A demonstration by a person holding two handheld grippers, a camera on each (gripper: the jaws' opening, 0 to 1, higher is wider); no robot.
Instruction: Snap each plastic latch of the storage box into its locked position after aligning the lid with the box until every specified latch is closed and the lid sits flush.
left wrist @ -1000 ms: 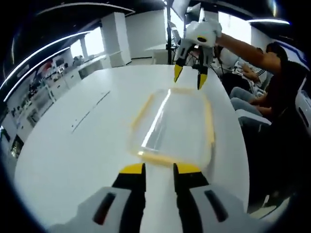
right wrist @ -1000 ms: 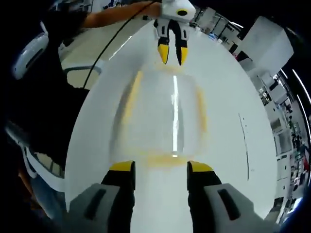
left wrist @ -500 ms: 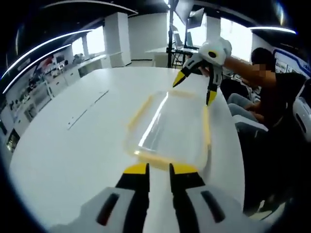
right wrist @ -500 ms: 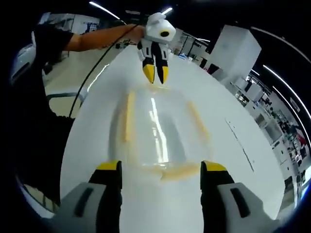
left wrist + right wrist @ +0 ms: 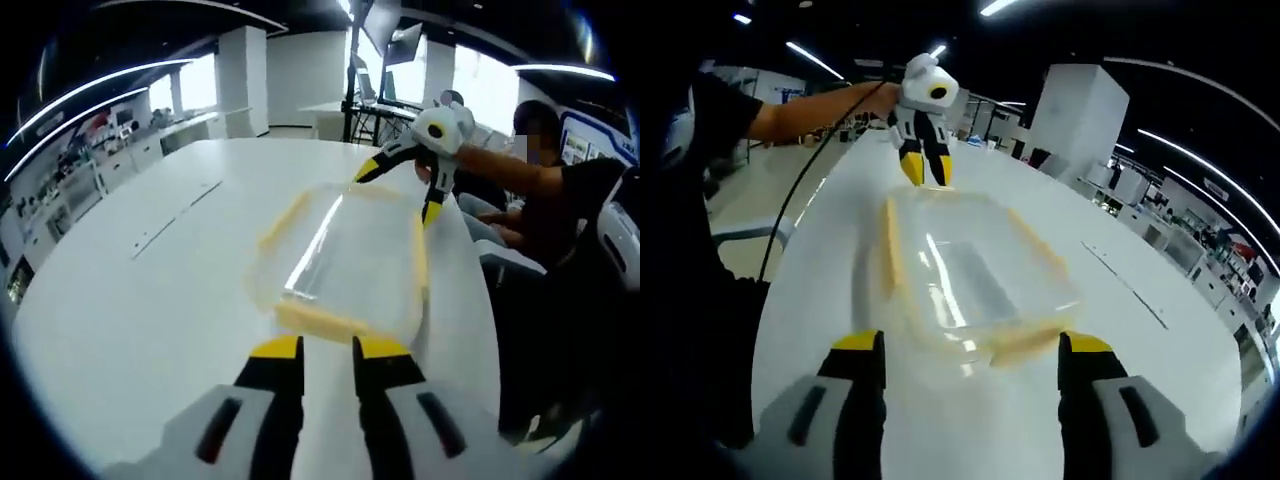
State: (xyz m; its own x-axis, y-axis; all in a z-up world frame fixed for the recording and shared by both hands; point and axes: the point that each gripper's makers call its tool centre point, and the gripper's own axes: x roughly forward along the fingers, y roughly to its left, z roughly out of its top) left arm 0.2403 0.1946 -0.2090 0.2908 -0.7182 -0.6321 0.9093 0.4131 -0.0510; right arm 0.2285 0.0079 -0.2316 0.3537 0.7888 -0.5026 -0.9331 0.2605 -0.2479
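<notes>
the clear plastic storage box with pale yellow latches [image 5: 345, 262] sits on the white oval worktop [image 5: 140, 290], near its edge on the person's side, with a gripper at each end. the left gripper [image 5: 327, 350] hangs just short of the near yellow end latch [image 5: 335, 320], jaws narrow with only a slim gap. the right gripper [image 5: 971, 348] faces the opposite end with its jaws spread wide and nothing held. the risk i see: a push on one end latch could slide the light box along the slick top, or tip the lid askew, so a latch misses its catch.
</notes>
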